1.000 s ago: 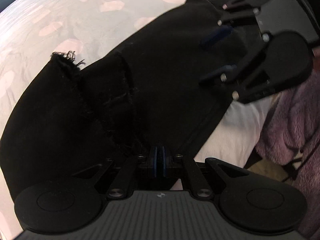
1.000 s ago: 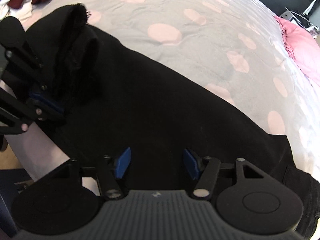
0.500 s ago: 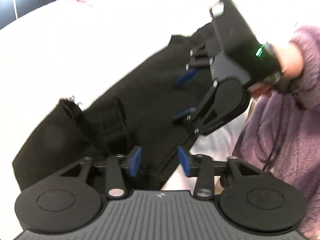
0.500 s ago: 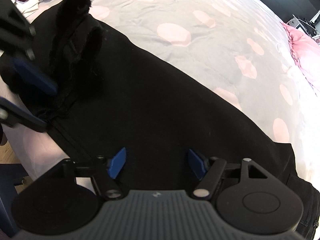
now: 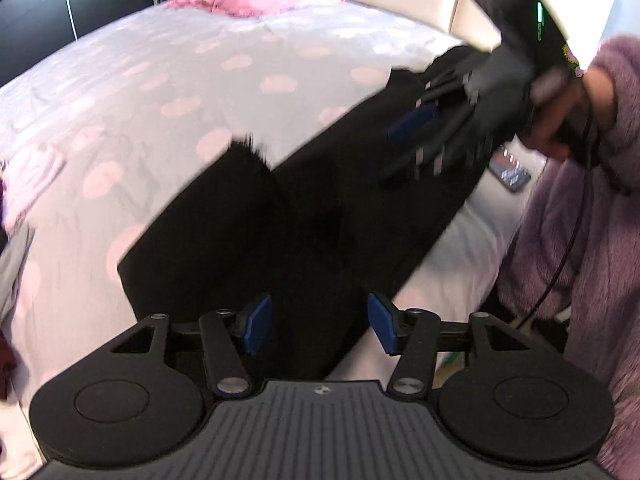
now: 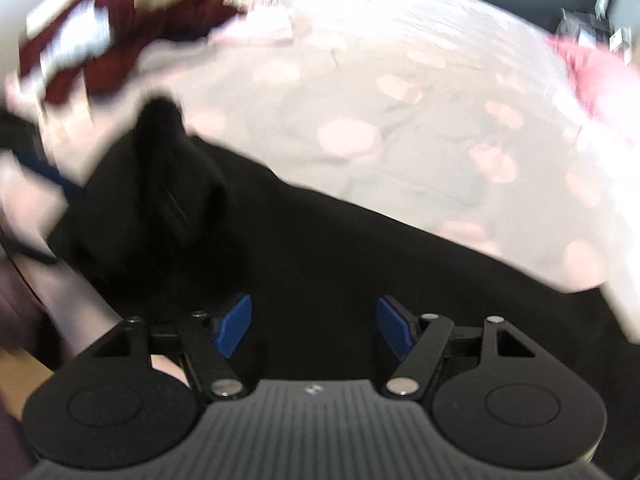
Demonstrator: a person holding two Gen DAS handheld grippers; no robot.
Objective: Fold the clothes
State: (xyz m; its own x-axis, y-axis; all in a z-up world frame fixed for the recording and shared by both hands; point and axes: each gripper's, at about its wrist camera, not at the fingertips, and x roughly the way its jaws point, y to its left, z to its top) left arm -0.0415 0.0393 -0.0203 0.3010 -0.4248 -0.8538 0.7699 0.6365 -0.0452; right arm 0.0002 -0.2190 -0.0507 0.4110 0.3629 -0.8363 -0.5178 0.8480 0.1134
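Released now, my left tongs (image 5: 318, 322) have just been opening off the black garment (image 5: 280, 220), which lies below both on the bed (image 5: 160, 92); right tongs (image 6: 314, 326) gape empty. Next fold needs a fresh edge grip.

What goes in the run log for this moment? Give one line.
left tool: open, jaws just opened, holding nothing | right tool: open, holding nothing | black garment: lying on spotted bedspread

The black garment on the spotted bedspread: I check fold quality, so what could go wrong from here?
1. The black fabric garment hangs near the edge of the pink-spotted bedspread; it may slide off.
2. A bunched flap stands up and may crease.
3. Both the left tool and the right tool are open, so nothing holds the fold.
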